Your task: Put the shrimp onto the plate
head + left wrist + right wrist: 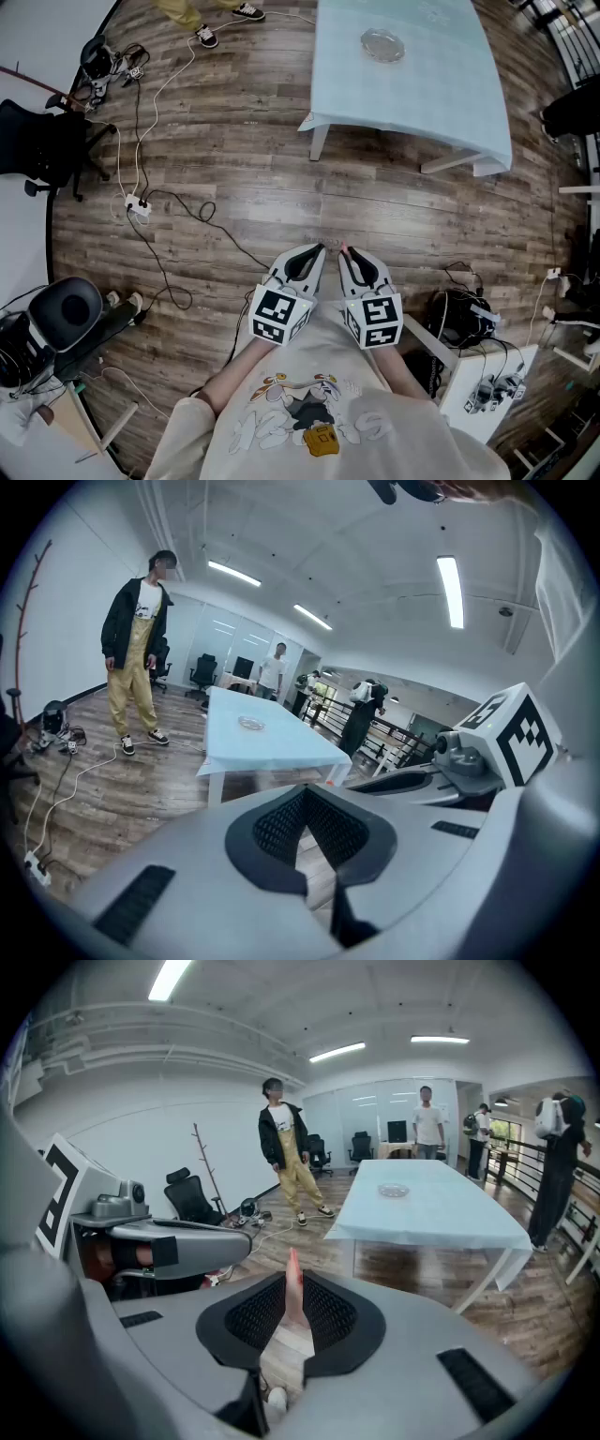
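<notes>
Head view: left gripper [315, 253] and right gripper [345, 253] sit near the chest, with the glass plate [382, 44] far off on the table [422, 108].

Left gripper view: jaws pressed together, empty.

Right gripper view: jaws pinch the shrimp [292, 1290], its long axis along the jaws and its tip pointing away (tableward). This is likely the carrying step; next, it must reach the plate.

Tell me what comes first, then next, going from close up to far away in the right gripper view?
shrimp pinched in the right gripper → table → plate → person in a white shirt
</notes>
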Tool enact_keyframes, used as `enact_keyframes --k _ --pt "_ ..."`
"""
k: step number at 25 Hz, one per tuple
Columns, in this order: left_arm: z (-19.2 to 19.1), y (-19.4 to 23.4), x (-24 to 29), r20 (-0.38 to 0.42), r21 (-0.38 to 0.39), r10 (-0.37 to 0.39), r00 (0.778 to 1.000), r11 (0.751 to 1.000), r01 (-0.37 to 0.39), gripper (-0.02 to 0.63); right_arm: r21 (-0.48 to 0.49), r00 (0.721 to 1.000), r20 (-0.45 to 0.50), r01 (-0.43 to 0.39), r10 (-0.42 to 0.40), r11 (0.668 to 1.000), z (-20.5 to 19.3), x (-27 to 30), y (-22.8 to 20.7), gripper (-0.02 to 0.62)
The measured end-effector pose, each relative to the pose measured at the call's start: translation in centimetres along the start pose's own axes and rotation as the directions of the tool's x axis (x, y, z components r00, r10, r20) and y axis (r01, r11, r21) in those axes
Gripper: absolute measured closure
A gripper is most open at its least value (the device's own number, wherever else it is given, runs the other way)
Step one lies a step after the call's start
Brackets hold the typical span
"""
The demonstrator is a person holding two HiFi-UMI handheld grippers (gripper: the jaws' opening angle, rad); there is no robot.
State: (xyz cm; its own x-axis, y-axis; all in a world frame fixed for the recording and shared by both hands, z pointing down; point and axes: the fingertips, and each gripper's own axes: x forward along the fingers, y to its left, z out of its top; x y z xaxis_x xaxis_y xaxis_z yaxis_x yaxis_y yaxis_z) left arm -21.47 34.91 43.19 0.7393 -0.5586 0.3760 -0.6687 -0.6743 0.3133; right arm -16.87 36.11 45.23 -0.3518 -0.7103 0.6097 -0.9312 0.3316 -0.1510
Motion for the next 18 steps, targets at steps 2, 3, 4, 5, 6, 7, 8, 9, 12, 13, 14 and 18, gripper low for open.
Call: enact_keyframes --k 2,3,4,5,6,7,8,9,12,13,14,18 --pt "-0.8 -2.6 -0.5 -0.022 0.012 -0.001 1.0 1.0 0.001 0.598 0.035 1.0 0.017 0.021 -0.021 0.999 -1.0 -3.0 -1.8 0.518" --pt "-1.2 -3.8 -0.6 -0.029 0.012 0.003 1.0 1.0 -0.002 0.598 0.049 0.999 0.028 0.03 -0.031 0.998 -1.3 -4.5 -2.9 0.518" --pt "-1.4 -5.0 -0.5 -0.031 0.008 0.009 0.999 1.0 -0.009 0.598 0.061 0.998 0.041 0.039 -0.042 0.997 -1.5 -6.0 -4.3 0.518" --pt "-1.5 -6.3 -0.2 -0.031 0.001 0.015 0.999 1.0 -0.015 0.598 0.073 0.997 0.056 0.05 -0.054 0.996 -1.6 -7.5 -5.8 0.518" --pt "-1.5 -7.8 0.4 -0.029 -0.004 0.017 0.999 1.0 -0.017 0.598 0.084 0.995 0.07 0.063 -0.069 0.994 -1.8 -9.1 -7.5 0.518" --pt "-1.4 -9.5 1.2 -0.026 -0.005 0.012 1.0 1.0 -0.012 0.598 0.092 0.993 0.083 0.079 -0.087 0.993 -2.1 -10.8 -9.2 0.518" --pt "-1.4 -11.5 2.2 -0.024 -0.002 -0.001 1.0 1.0 0.001 0.598 0.098 0.99 0.093 0.096 -0.106 0.991 -2.6 -12.6 -10.8 0.518" --pt "-1.4 -13.8 3.3 -0.02 0.004 -0.019 1.0 1.0 0.019 0.598 0.101 0.987 0.102 0.11 -0.12 0.989 -3.3 -14.4 -12.4 0.518" --pt "-1.1 -20.9 6.6 -0.001 0.032 -0.071 0.998 0.997 0.071 0.598 0.113 0.983 0.139 0.107 -0.123 0.988 -5.4 -19.0 -16.4 0.518" --pt "-1.0 -23.0 7.7 0.004 0.043 -0.084 0.996 0.996 0.084 0.598 0.123 0.981 0.159 0.093 -0.112 0.988 -5.9 -20.2 -17.6 0.518" --pt "-1.1 -25.0 8.9 0.005 0.053 -0.097 0.995 0.994 0.097 0.598 0.135 0.979 0.179 0.079 -0.102 0.988 -6.4 -21.3 -18.7 0.518" --pt "-2.4 -31.4 12.8 -0.022 0.075 -0.128 0.992 0.989 0.129 0.598 0.155 0.969 0.23 0.05 -0.086 0.987 -8.4 -25.1 -22.5 0.518"
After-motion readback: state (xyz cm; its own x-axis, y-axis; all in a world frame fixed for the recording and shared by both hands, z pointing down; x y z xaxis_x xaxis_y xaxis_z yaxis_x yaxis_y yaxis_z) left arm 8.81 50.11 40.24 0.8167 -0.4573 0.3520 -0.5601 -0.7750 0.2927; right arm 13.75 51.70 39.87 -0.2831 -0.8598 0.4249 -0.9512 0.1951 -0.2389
